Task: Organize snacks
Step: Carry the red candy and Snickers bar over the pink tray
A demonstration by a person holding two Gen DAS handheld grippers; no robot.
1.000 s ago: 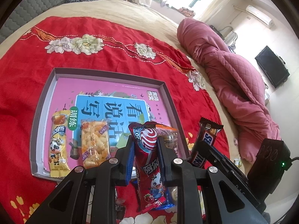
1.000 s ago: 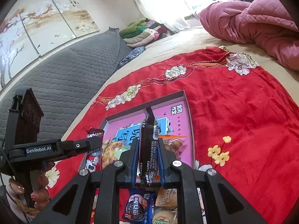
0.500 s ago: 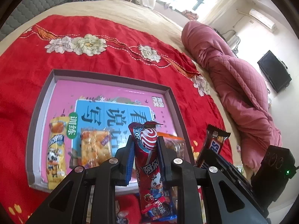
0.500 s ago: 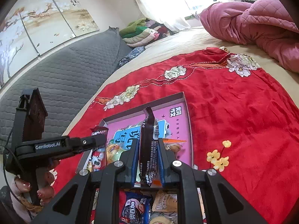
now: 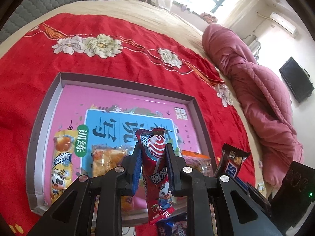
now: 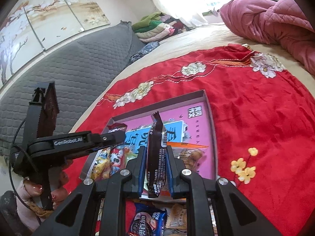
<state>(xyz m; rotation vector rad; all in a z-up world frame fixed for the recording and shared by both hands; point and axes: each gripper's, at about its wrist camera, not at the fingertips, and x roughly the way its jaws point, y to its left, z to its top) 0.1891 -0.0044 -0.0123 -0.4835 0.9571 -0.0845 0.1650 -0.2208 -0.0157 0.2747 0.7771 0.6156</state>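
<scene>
My left gripper (image 5: 153, 149) is shut on a red candy stick pack (image 5: 155, 169) and holds it over the near edge of a shallow grey box lid (image 5: 126, 78) with a pink printed floor. My right gripper (image 6: 156, 151) is shut on a dark brown chocolate bar (image 6: 156, 149), upright, above the lid's near edge (image 6: 213, 137). In the lid lie a yellow cow-print stick pack (image 5: 61, 163), a clear pack of orange puffs (image 5: 107, 159) and an orange-topped clear bag (image 5: 196, 160). The brown bar also shows in the left wrist view (image 5: 232, 162).
The lid lies on a red flowered blanket (image 5: 118, 31) on a bed. A blue snack pack (image 6: 147, 221) and a beige pack (image 6: 177, 217) lie near the lid's front edge. A pink quilt (image 5: 261, 90) is heaped at the right. A grey headboard (image 6: 78, 64) stands behind.
Both grippers have drawn back and risen a little with their snacks still held, so the lid looks farther off. The packs in the lid have not moved.
</scene>
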